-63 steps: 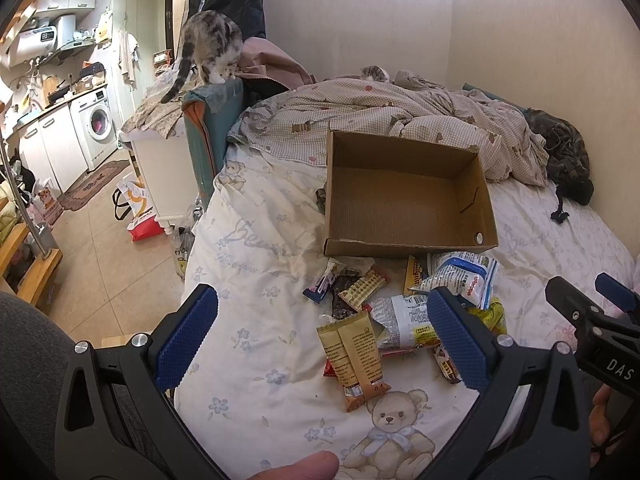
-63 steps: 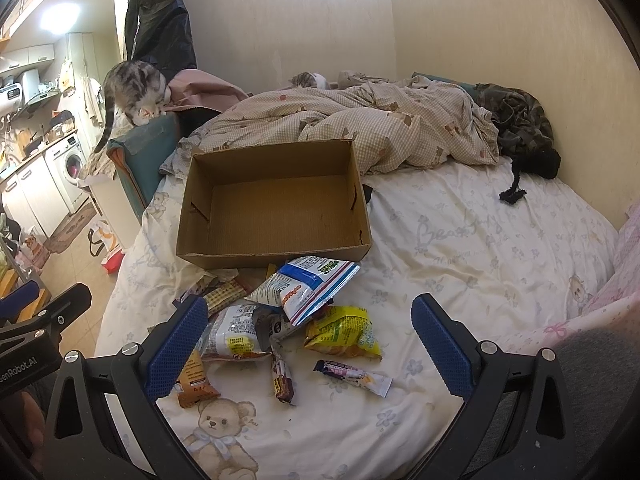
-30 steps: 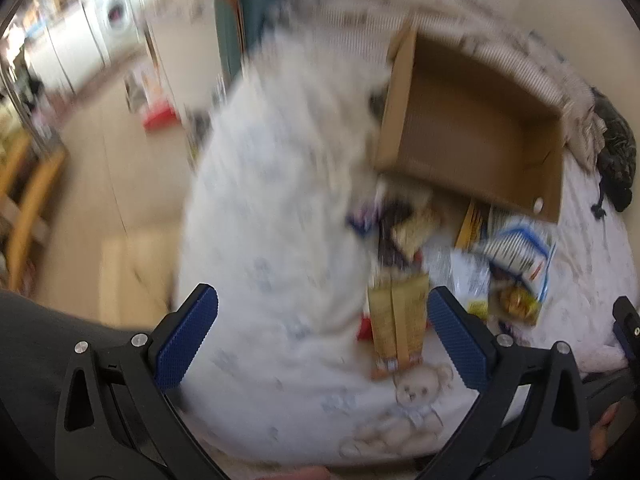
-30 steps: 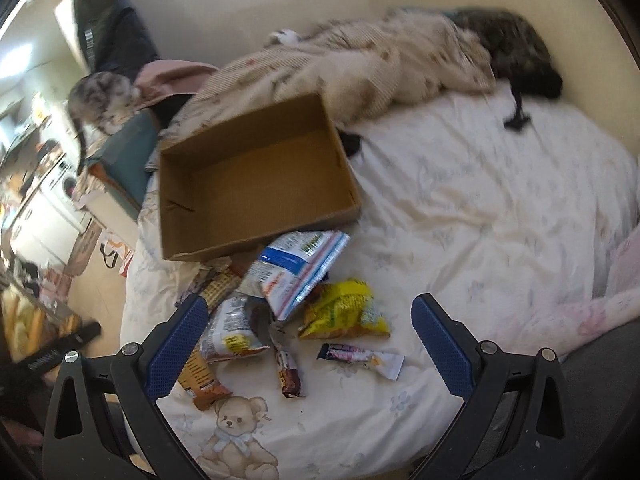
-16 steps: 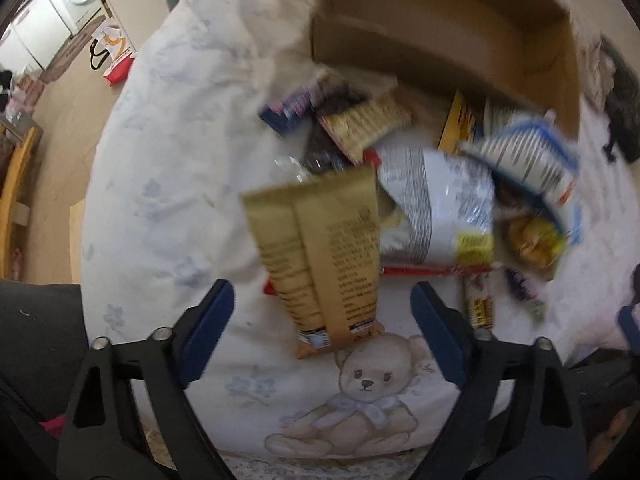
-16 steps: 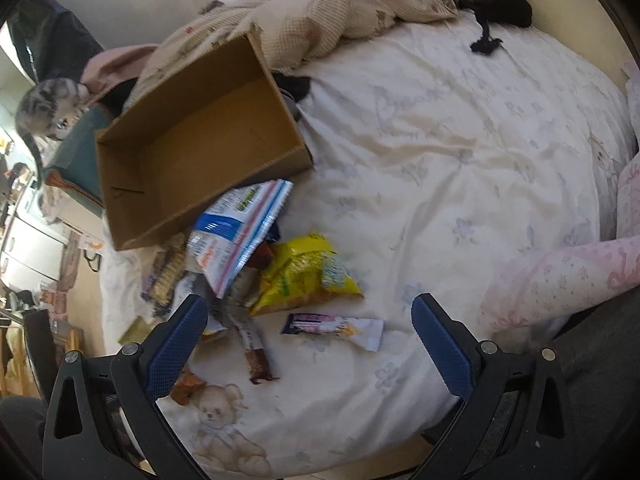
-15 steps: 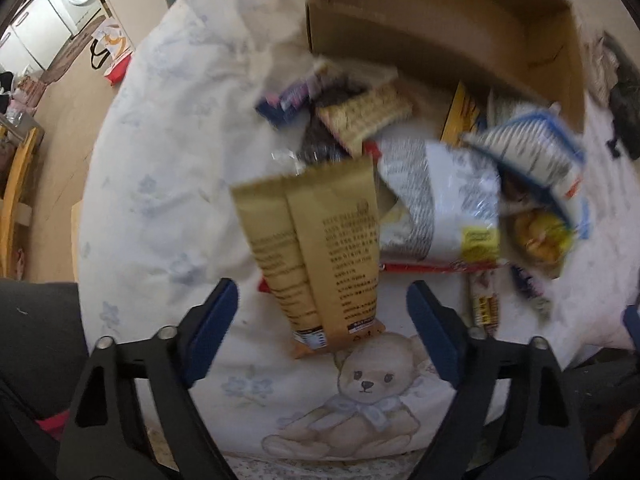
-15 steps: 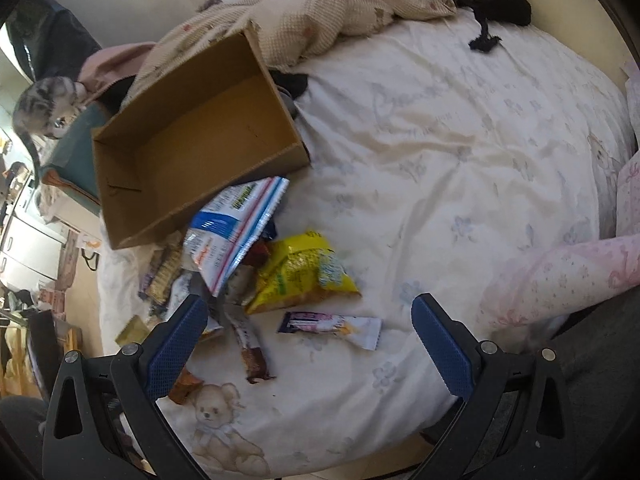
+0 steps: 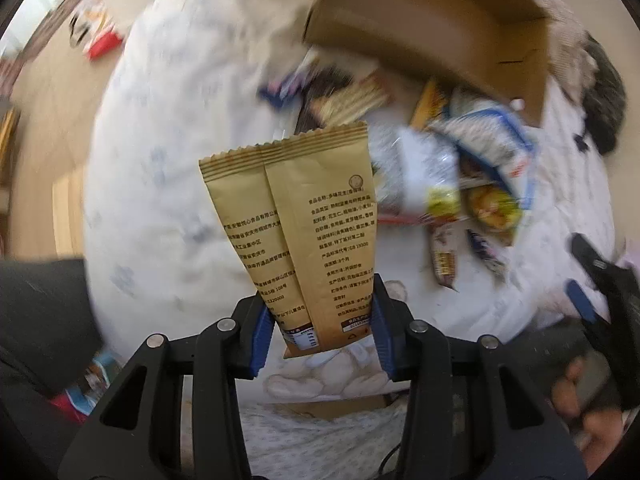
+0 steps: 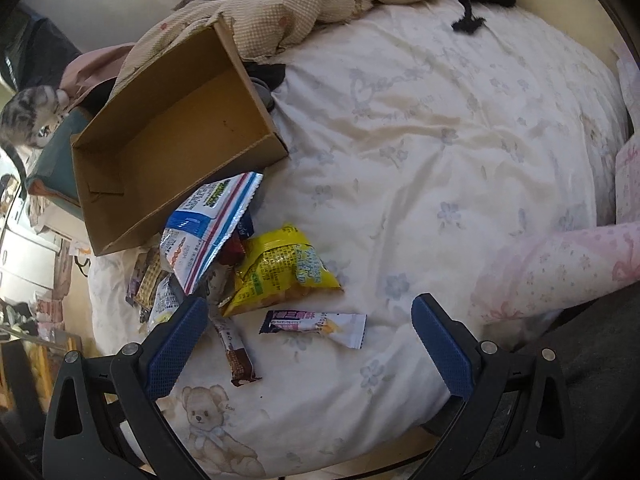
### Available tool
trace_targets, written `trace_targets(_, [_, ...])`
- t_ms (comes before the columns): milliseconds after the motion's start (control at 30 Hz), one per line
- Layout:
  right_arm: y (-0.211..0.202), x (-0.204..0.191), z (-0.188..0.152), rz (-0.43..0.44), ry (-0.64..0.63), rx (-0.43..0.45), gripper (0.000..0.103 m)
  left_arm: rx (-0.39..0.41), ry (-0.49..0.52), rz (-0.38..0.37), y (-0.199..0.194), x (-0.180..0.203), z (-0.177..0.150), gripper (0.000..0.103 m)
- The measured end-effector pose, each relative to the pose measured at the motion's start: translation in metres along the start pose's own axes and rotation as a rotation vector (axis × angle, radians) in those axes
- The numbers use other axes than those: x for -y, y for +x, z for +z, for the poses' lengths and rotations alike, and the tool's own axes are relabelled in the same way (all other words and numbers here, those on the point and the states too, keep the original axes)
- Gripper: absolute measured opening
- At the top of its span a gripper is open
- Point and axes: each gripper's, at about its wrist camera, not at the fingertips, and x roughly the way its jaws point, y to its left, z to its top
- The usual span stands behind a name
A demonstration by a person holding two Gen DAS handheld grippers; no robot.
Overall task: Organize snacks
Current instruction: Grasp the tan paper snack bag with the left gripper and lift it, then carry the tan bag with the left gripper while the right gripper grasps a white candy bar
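Tan paper snack packet (image 9: 304, 216), flat on the bedsheet half a second ago, now stands lifted, pinched at its lower end by the left gripper (image 9: 320, 328); the right gripper (image 10: 308, 344) hovers wide open over the pink-and-white bar wrapper (image 10: 316, 322), brown cardboard box (image 10: 168, 128) beyond

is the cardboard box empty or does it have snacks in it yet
Empty. The right wrist view shows the cardboard box with a bare brown floor; the snacks lie outside it on the bed.

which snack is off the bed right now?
The tan packet, clamped at its bottom end by the left gripper. The yellow bag and other snacks lie on the bed.
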Motion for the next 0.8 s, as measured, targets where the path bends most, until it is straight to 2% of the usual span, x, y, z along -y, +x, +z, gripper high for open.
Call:
trace_targets(100, [0.013,0.004,0.001,-0.013,0.031,-0.065,0.103,0.031,0.053,0.007,-0.022,-0.007,0.019,0.039])
trace_targets(200, [0.036,0.005,0.001,-0.030,0.047,-0.160,0.103,0.067,0.101,0.032,-0.022,-0.003,0.027,0.038])
trace_targets(333, [0.067,-0.001,0.000,-0.071,0.034,-0.246,0.103,0.037,0.082,-0.004,-0.005,-0.013,0.032,0.037])
trace_targets(500, [0.089,-0.016,-0.001,-0.144,-0.030,-0.267,0.103,0.051,0.067,-0.028,0.000,-0.011,0.028,0.037])
trace_targets(667, [0.106,-0.030,-0.005,-0.177,-0.071,-0.293,0.103,0.055,0.049,-0.048,0.001,-0.012,0.027,0.037])
trace_targets(800, [0.114,-0.038,-0.007,-0.250,-0.107,-0.278,0.103,0.055,0.043,-0.056,-0.001,-0.013,0.027,0.037])
